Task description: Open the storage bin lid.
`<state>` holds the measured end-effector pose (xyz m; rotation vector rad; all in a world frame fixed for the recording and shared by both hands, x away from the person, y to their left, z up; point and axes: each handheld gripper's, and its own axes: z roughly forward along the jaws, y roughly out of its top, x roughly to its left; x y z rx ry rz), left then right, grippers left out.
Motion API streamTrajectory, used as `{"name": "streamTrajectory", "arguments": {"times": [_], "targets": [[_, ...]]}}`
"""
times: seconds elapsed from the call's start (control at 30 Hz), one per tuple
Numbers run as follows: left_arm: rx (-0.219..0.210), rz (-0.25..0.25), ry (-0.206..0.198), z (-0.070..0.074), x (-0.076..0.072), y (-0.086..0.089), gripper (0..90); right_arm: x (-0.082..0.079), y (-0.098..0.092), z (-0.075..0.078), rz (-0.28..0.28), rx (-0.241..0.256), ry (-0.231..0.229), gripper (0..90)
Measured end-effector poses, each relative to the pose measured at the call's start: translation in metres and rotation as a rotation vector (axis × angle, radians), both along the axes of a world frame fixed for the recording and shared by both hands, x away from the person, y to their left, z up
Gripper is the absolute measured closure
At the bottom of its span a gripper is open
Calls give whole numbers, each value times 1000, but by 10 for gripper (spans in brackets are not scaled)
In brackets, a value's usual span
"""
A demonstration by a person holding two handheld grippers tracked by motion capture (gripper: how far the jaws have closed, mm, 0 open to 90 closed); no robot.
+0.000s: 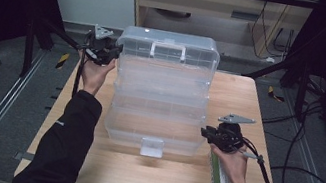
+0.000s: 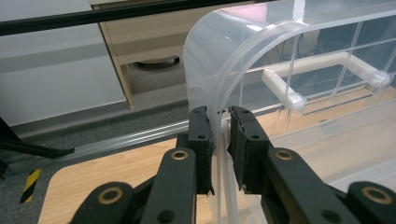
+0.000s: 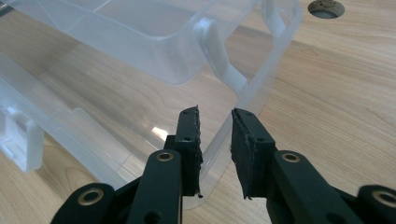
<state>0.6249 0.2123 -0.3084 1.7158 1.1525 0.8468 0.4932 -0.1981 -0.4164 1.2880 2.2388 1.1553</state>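
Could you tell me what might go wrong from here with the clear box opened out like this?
1. The left tongs pinch only the thin curved edge of the raised lid; smooth plastic could slip out and the lid drop.
2. The right tongs straddle the corner rim of the clear box without clamping it, so the base may slide on the table.

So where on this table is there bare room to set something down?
Bare wood runs along the table's near edge, in front of the clear organizer box. A narrower strip lies right of the box, beyond the right claw. The left edge is tight.
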Motion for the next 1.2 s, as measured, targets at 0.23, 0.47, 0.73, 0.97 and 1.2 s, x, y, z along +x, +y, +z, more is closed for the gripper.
{"name": "streamTrajectory", "arguments": {"times": [0.23, 0.47, 0.73, 0.97, 1.2], "targets": [[-4, 7, -5, -2, 8, -1, 780, 0, 0, 0, 2, -2, 1, 726], [9, 20, 12, -2, 18, -3, 777, 0, 0, 0, 2, -3, 1, 726], [3, 26, -1, -6, 24, -3, 774, 0, 0, 0, 3, -8, -3, 726], [8, 37, 20, -7, 33, -6, 771, 1, 0, 0, 6, -11, -5, 725], [17, 32, 27, -7, 38, -5, 767, 1, 0, 0, 6, -11, -6, 725]]}}
